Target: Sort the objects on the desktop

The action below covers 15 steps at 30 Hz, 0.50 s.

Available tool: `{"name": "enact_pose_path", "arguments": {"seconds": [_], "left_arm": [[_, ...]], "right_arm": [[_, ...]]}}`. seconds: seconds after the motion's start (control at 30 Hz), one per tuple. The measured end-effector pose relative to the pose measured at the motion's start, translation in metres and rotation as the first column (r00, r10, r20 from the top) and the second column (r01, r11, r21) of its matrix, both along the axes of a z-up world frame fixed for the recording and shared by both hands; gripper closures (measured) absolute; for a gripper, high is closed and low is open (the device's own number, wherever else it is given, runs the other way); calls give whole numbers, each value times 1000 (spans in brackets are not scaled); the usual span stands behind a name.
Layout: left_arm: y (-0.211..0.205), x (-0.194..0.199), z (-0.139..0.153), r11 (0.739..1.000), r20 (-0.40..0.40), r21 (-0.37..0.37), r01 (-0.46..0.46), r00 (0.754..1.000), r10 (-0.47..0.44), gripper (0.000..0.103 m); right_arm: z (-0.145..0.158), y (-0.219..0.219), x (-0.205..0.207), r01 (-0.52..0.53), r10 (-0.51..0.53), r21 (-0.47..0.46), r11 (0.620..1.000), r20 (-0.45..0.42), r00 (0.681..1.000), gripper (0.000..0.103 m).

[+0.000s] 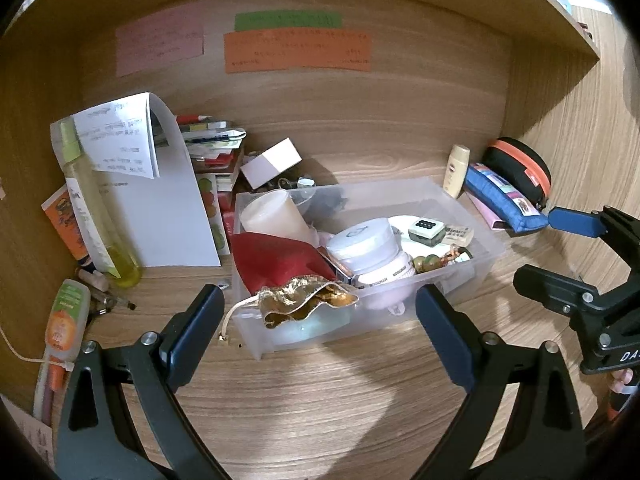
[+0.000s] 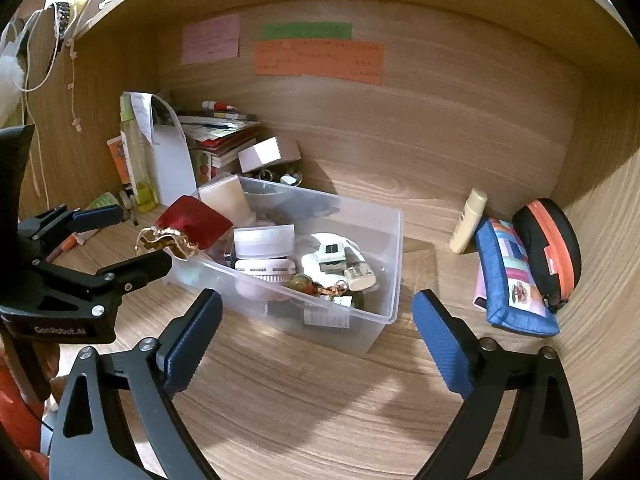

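A clear plastic bin (image 1: pixel 460 196) sits mid-desk on wood-grain laminate (image 1: pixel 320 392), holding a glossy white jar (image 1: pixel 366 246), red cloth pouch (image 1: pixel 276 260) and crinkled gold bag (image 1: pixel 306 302). At three o'clock lies a quilted blue pouch (image 2: pixel 512 280). The left gripper (image 1: pixel 320 332) and right gripper (image 2: pixel 316 332) both gape wide, empty.

The surface (image 1: pixel 320 400) is matt, streaky wood grain, and on it the box (image 2: pixel 394 264) is clear, smooth plastic with a faint sheen. At its 9 o'clock end lie a matt red cloth pouch (image 1: pixel 276 262) and a crinkled, shiny gold fabric bag (image 1: pixel 308 300), with a glossy white plastic jar (image 1: pixel 366 246) toward the middle. At 3 o'clock from the box sit a blue woven cloth case (image 2: pixel 516 280) and a black fabric case (image 2: pixel 548 248) with an orange zip; at 10 o'clock, white matt paper (image 1: pixel 168 208) leans by a clear glossy bottle (image 1: pixel 96 208).
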<state>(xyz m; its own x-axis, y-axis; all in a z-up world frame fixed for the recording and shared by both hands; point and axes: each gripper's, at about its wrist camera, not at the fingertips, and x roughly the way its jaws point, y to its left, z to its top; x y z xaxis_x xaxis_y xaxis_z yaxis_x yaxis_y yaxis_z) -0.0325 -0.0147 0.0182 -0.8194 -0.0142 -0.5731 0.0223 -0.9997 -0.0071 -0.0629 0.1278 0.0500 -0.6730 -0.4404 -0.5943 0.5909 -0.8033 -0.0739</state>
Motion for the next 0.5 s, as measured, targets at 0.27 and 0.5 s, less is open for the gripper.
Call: {"name": "enact_pose_path", "arguments": {"seconds": [0.27, 0.5], "left_arm": [[5, -3, -3, 1000, 27, 12, 26, 999, -26, 6], [5, -3, -5, 999, 25, 26, 35, 999, -36, 6]], "right_arm": [[-1, 1, -1, 11, -11, 6, 1000, 2, 1000, 8], [0, 0, -1, 10, -10, 10, 1000, 1, 1000, 8]]}}
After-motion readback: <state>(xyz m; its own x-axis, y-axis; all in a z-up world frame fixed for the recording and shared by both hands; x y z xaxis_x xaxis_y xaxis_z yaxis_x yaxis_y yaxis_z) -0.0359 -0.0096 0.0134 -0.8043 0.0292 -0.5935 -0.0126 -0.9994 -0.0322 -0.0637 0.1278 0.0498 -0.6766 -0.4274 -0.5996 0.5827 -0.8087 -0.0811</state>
